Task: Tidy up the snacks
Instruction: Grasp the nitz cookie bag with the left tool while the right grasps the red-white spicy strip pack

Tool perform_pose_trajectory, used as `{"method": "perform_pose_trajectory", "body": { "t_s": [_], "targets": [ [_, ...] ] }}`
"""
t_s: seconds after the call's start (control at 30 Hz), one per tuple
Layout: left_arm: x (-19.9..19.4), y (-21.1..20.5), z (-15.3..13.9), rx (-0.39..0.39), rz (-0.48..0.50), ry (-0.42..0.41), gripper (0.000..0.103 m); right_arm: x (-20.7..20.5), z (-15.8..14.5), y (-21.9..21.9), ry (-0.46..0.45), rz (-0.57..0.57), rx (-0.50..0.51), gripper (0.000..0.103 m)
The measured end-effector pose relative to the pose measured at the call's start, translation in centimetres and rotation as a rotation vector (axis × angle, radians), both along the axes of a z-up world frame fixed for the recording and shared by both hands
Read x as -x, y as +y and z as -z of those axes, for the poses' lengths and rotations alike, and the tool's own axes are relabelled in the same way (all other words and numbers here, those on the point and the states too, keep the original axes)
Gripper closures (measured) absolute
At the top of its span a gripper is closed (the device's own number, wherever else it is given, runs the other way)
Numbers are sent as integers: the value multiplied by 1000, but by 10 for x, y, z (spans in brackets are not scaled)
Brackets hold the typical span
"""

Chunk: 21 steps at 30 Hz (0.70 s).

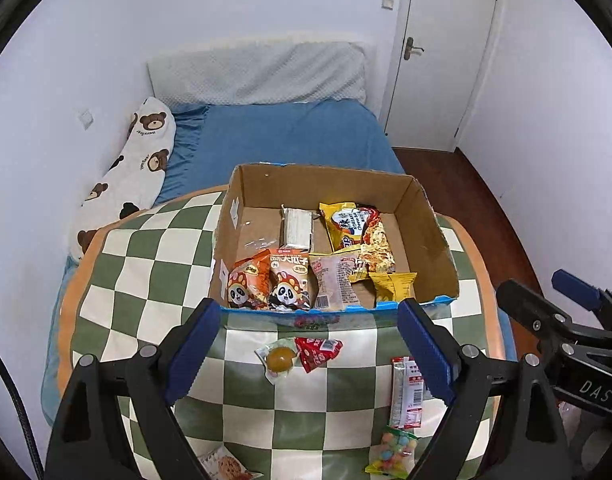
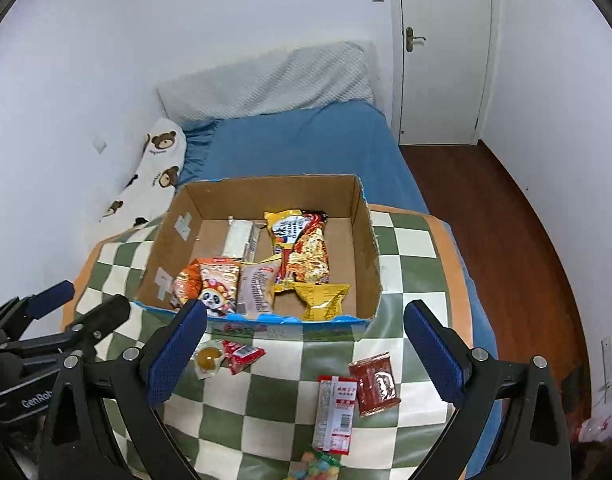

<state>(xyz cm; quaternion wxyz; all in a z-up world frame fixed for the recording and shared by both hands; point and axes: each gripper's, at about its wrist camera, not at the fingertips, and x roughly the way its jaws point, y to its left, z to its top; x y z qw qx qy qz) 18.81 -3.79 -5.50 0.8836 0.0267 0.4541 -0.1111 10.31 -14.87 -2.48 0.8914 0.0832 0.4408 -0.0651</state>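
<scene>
2 grippers, left (image 1: pixel 310 344) & right (image 2: pixel 304 350), jaws wide apart, holding nothing, near snack box (image 1: pixel 434 216).

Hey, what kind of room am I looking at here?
Most likely a bedroom in a home. A bed with a blue sheet and a white bear-print pillow sits against the wall, a white door with a lever handle stands in the corner, and a brown cardboard box of snacks rests on a green checkered blanket.

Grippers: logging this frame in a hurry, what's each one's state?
Left gripper: open, holding nothing.
Right gripper: open, holding nothing.
</scene>
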Motion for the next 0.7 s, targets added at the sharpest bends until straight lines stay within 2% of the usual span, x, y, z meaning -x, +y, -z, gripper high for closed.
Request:
{"method": "perform_pose_trajectory", "body": {
  "t_s": [0.13, 0.23, 0.33, 0.47, 0.53, 0.6, 0.67, 0.7],
  "targets": [
    [10, 12, 11, 11, -44, 27, 13, 12, 2, -1, 12, 8, -43, 2],
    [14, 30, 38, 18, -97, 102, 13, 18, 28, -4, 87, 19, -87, 2],
    [19, 56, 80, -7, -169, 208, 13, 19, 80, -11, 216, 38, -136, 2],
    [31, 104, 147, -42, -303, 378, 13, 18, 177, -24, 426, 86, -176, 2],
    [38, 128, 174, -24, -374, 464, 13, 17, 220, -26, 513, 98, -182, 2],
    [49, 154, 199, 9, -456, 548, 13, 14, 259, -21, 578, 94, -143, 3],
    [61, 177, 220, 52, -538, 626, 13, 13, 282, -15, 616, 89, -117, 6],
    [67, 187, 230, 86, -573, 664, 13, 13, 291, -12, 631, 89, -119, 10]
  ]
}}
